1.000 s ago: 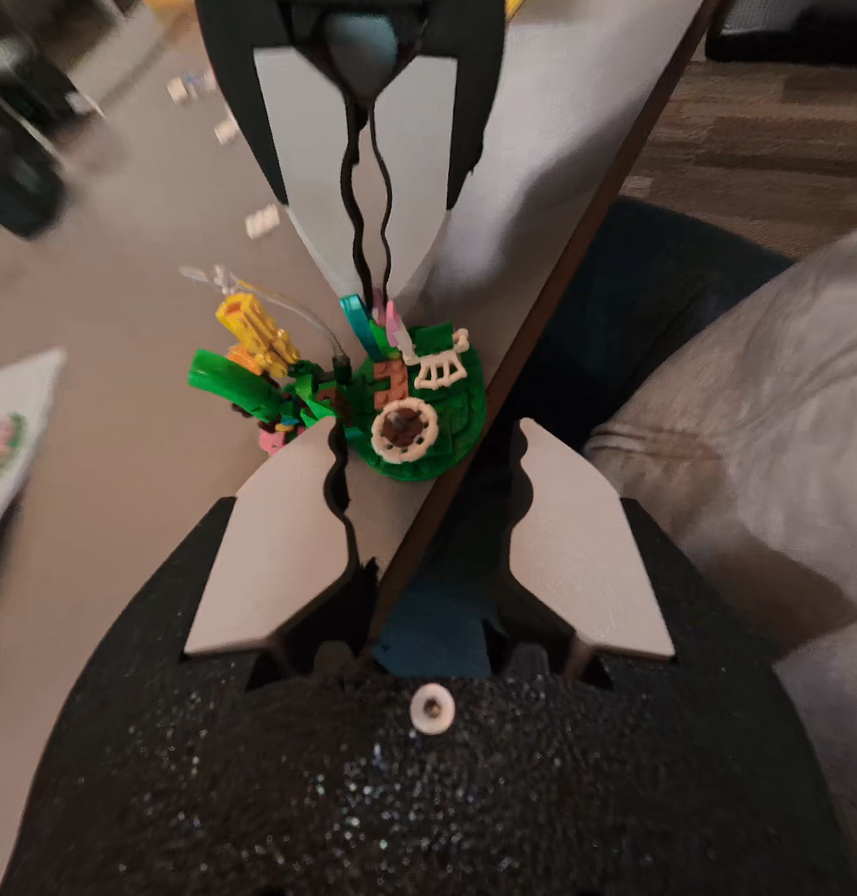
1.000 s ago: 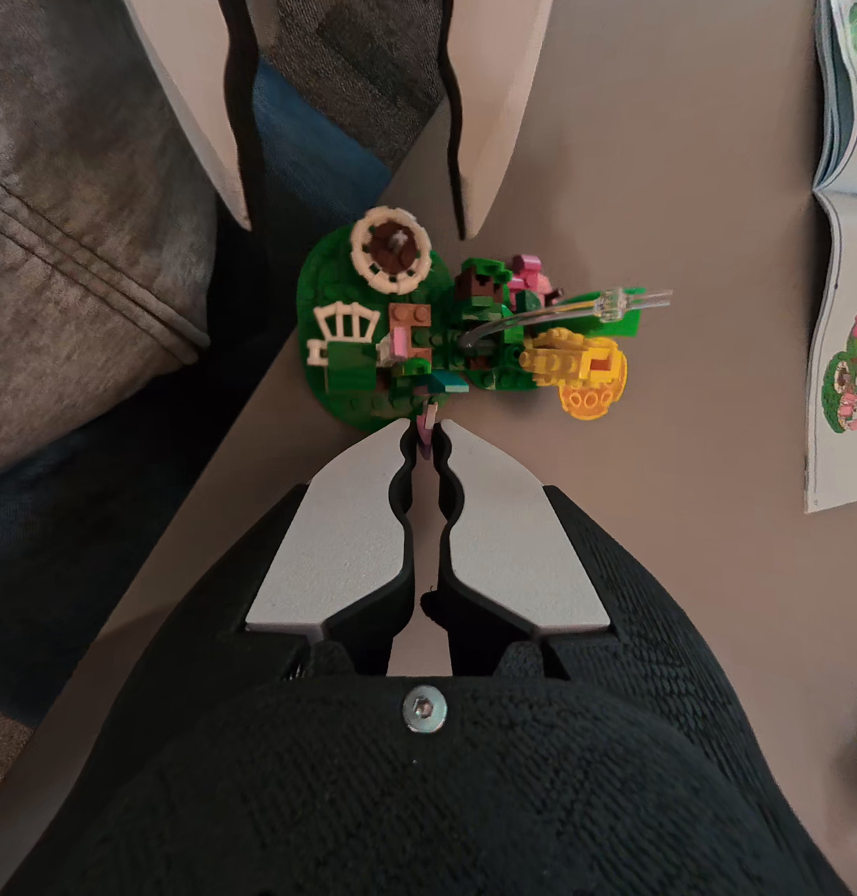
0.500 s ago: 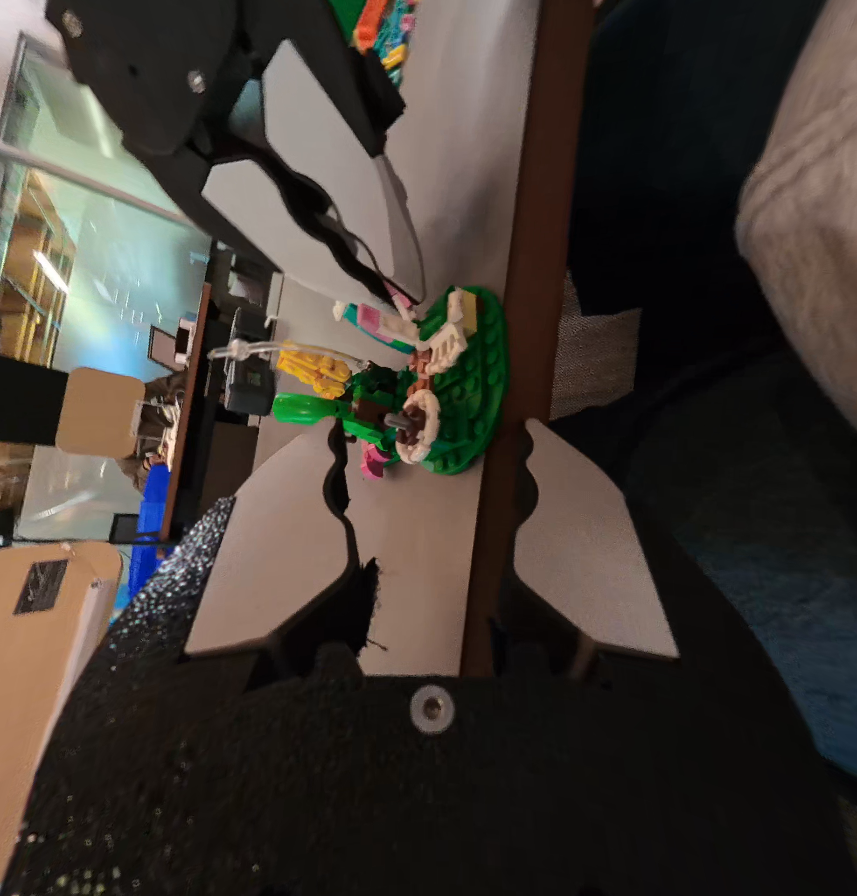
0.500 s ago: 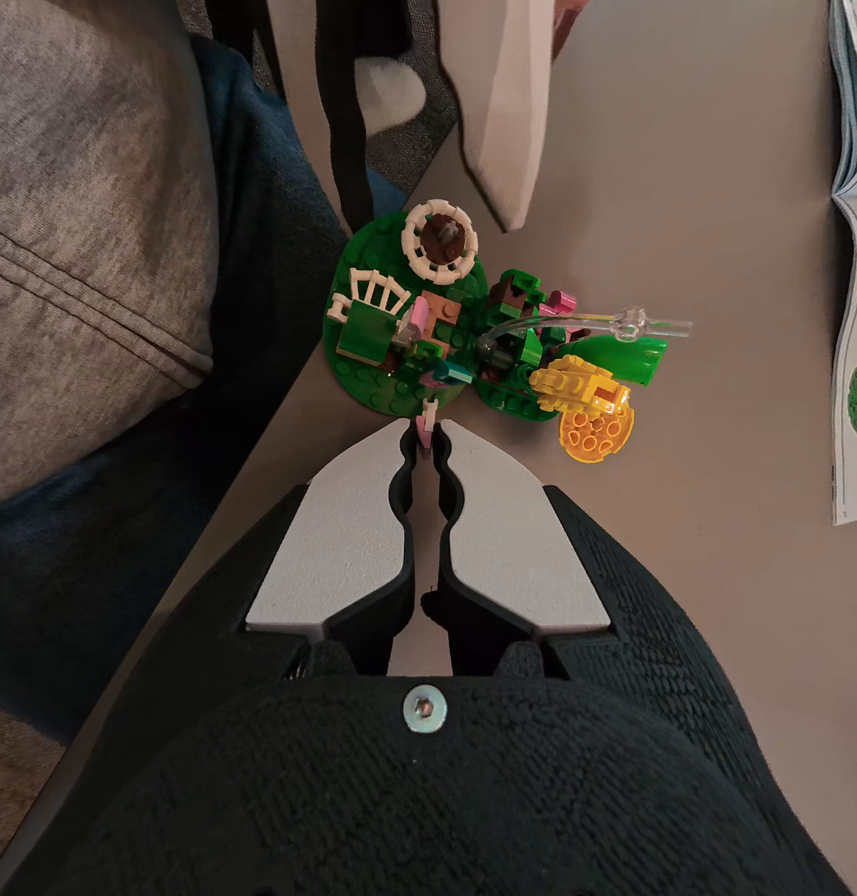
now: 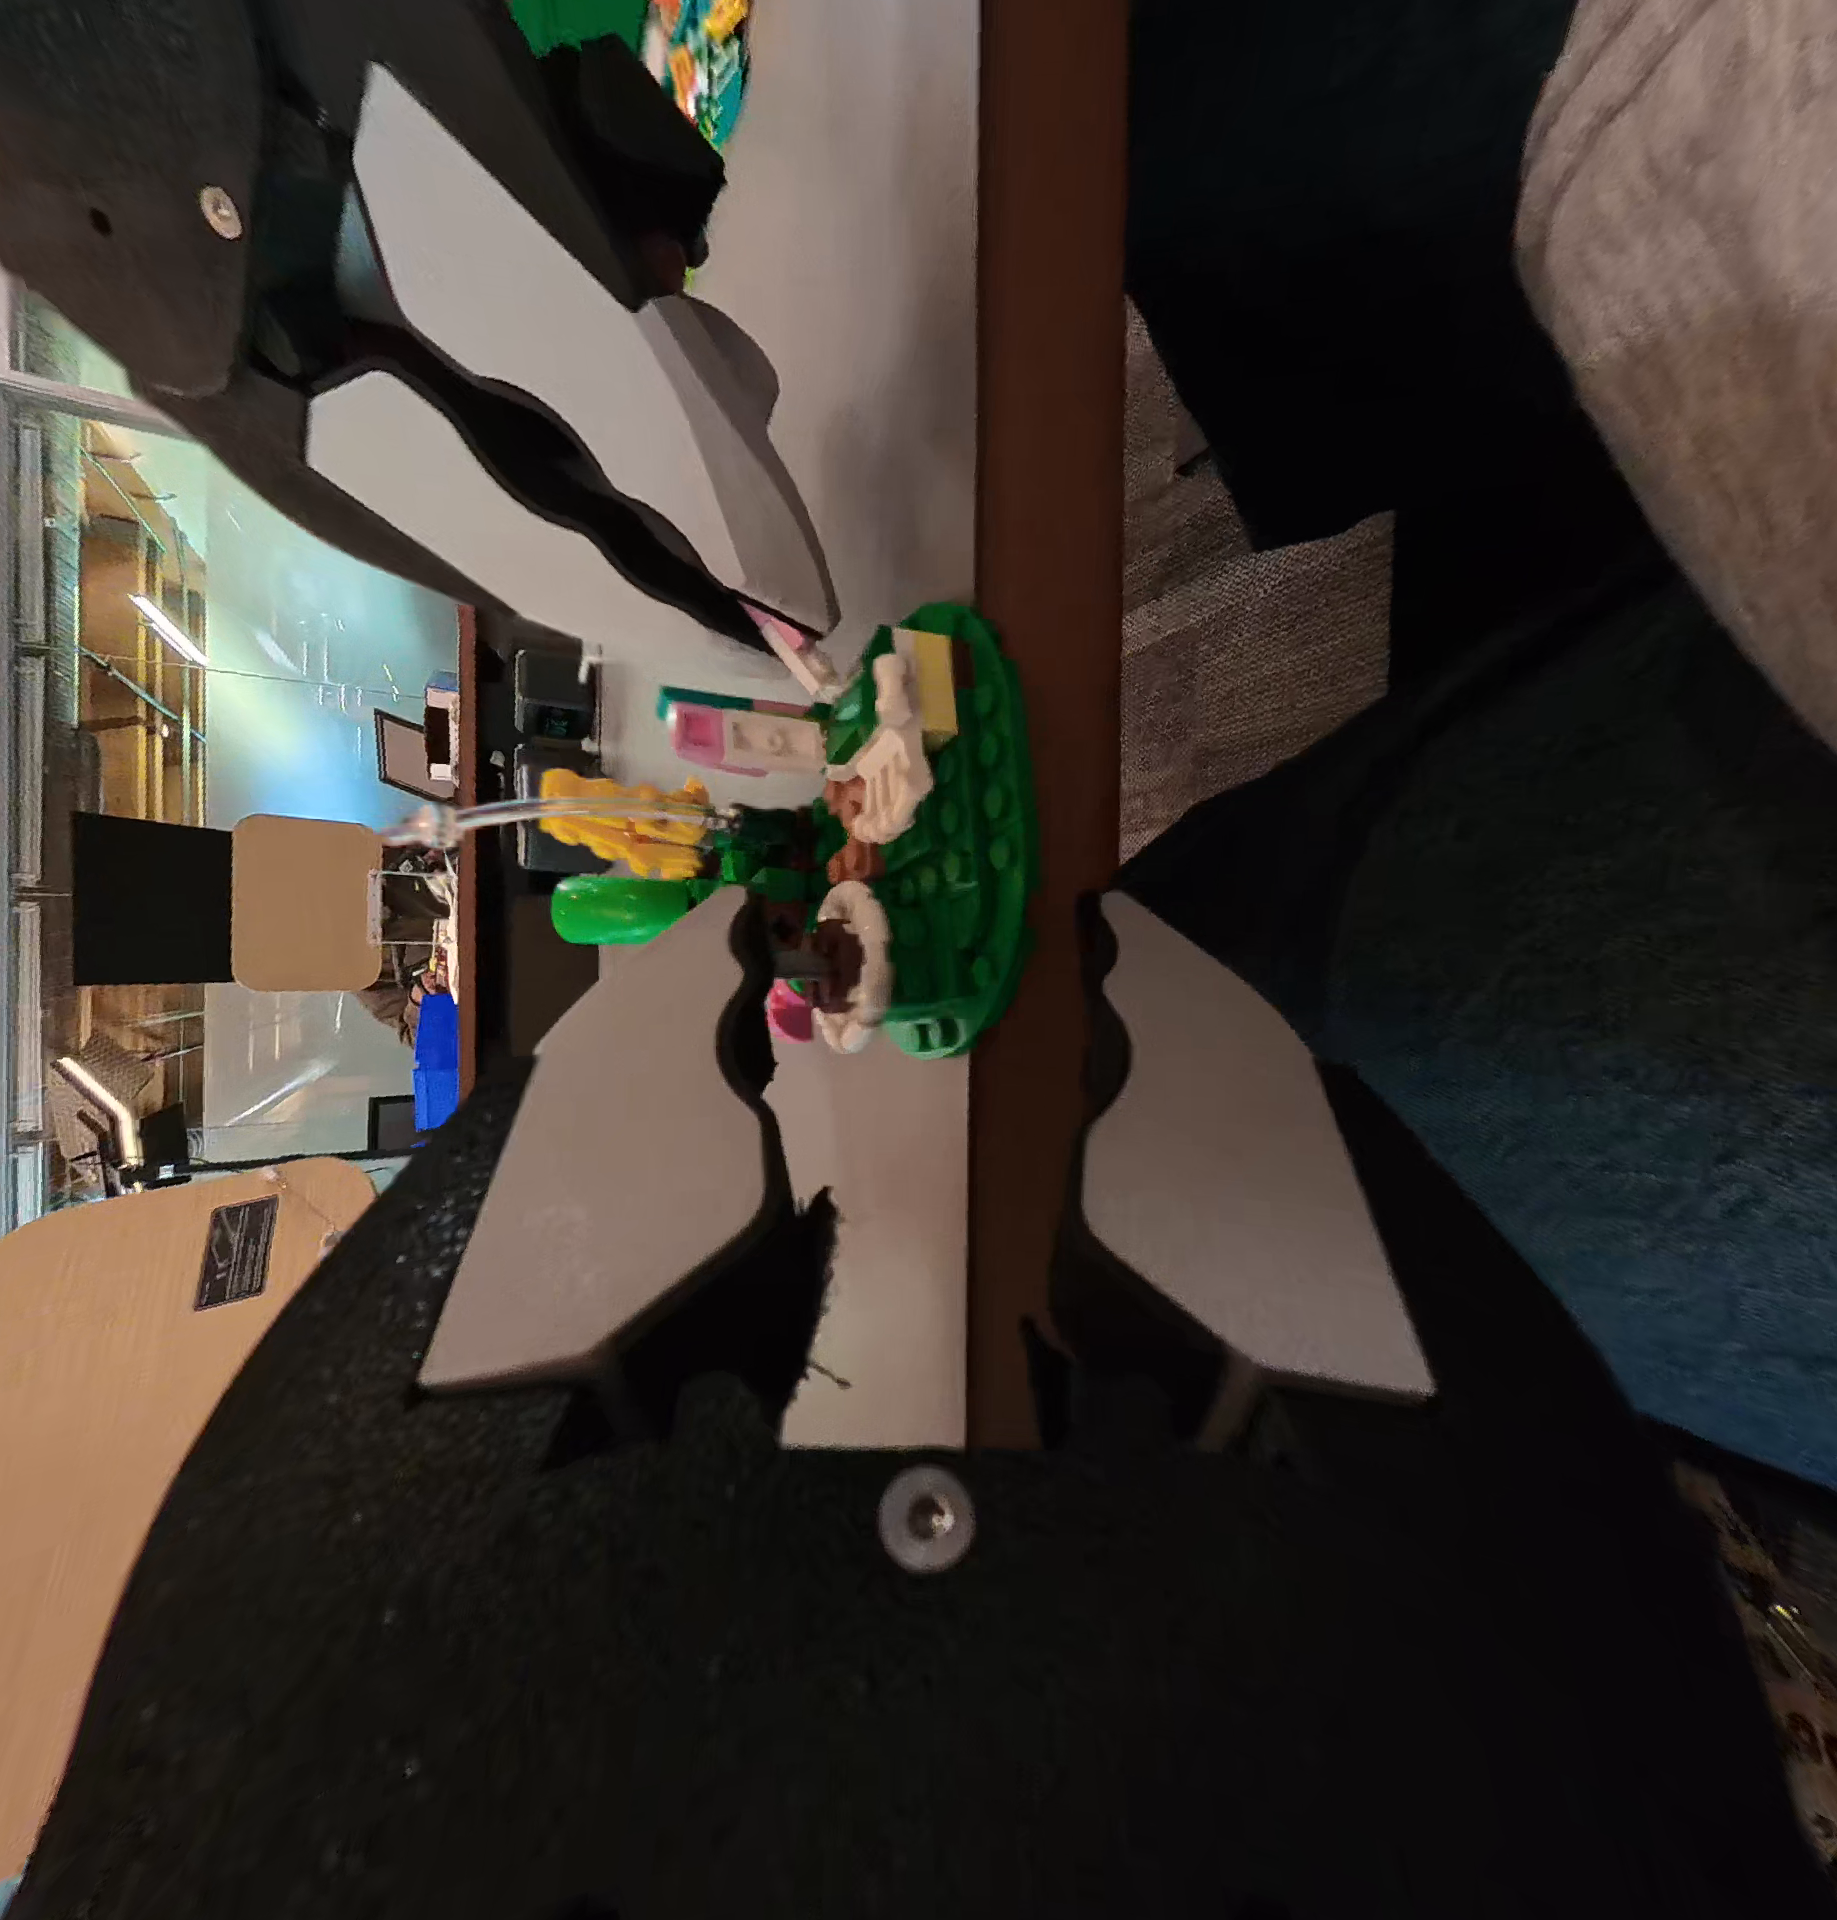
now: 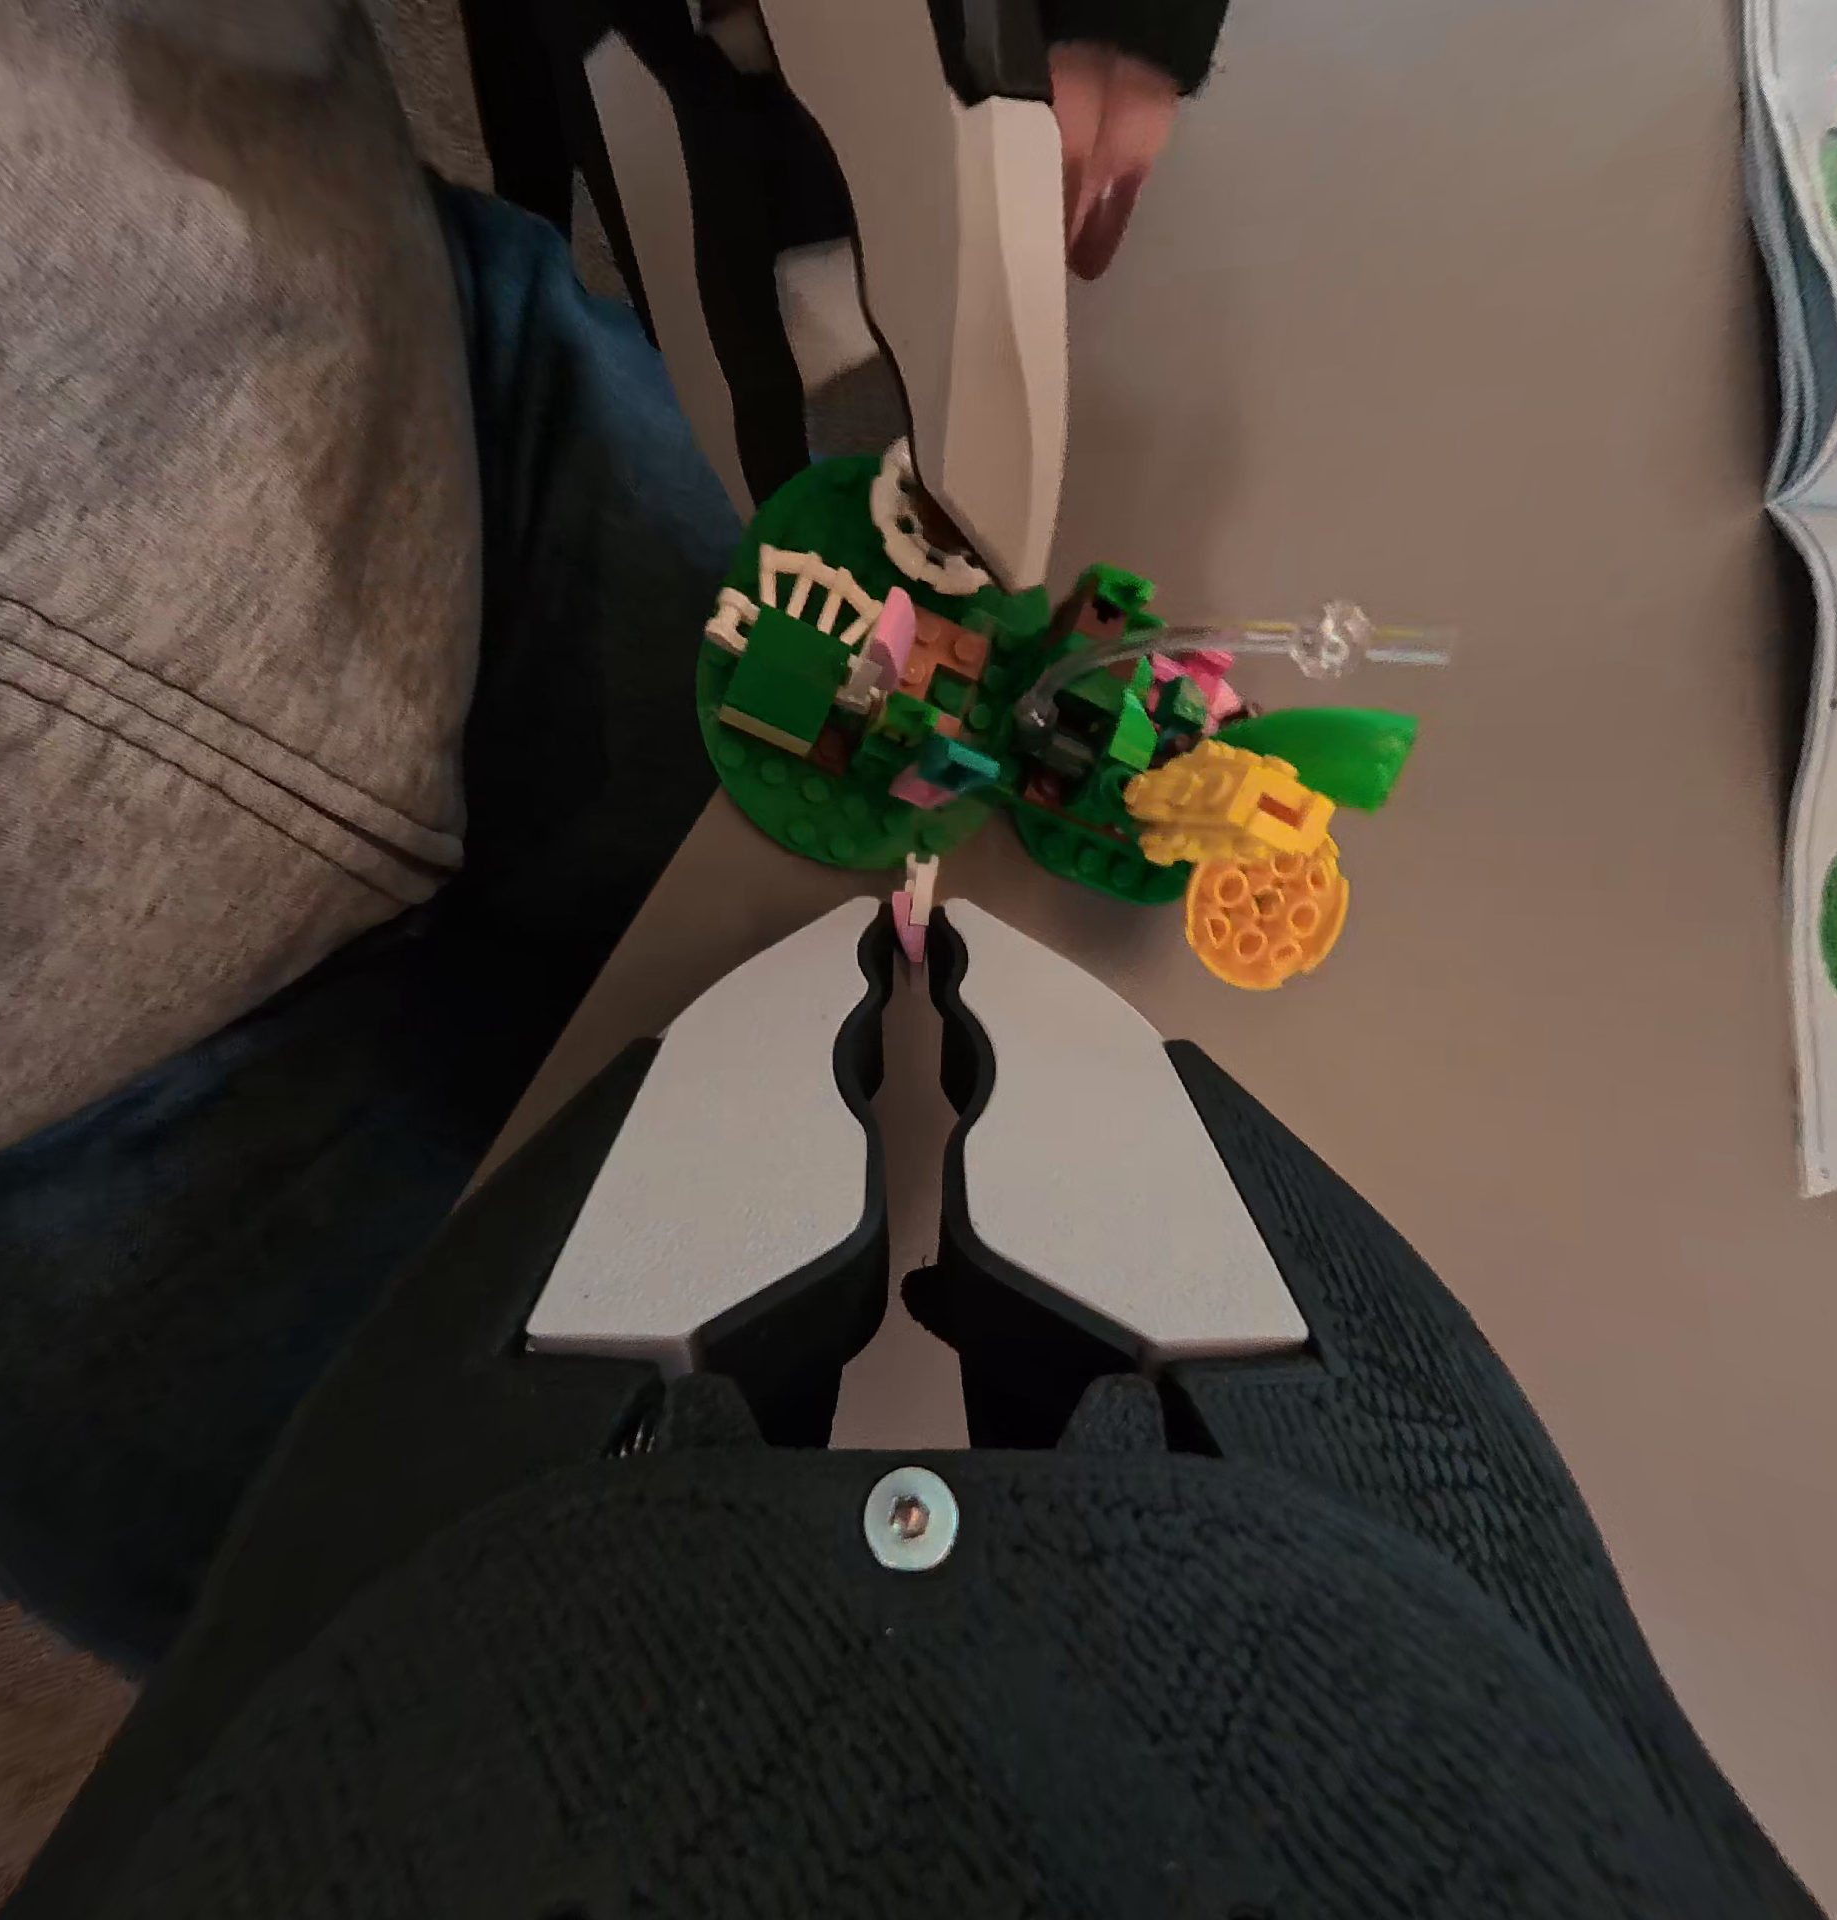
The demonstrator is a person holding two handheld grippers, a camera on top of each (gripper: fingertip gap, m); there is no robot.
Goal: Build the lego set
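Right wrist view: right gripper (image 6: 919,935) pinches a pink piece (image 6: 914,920); left gripper (image 5: 919,925) gapes around the lego model (image 5: 935,831).

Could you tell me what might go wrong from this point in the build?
The green round lego model overhangs the brown table edge, so a push from the right gripper could tip it off. The small pink-and-white piece is pinched only at the fingertips and may slip. The open left gripper straddles that edge without bracing the model.

The lego model (image 6: 924,717) sits at the table (image 6: 1465,1299) edge nearest the person — its round base overhanging slightly; the instruction booklet (image 6: 1828,831) lies well apart, toward the opposite side.
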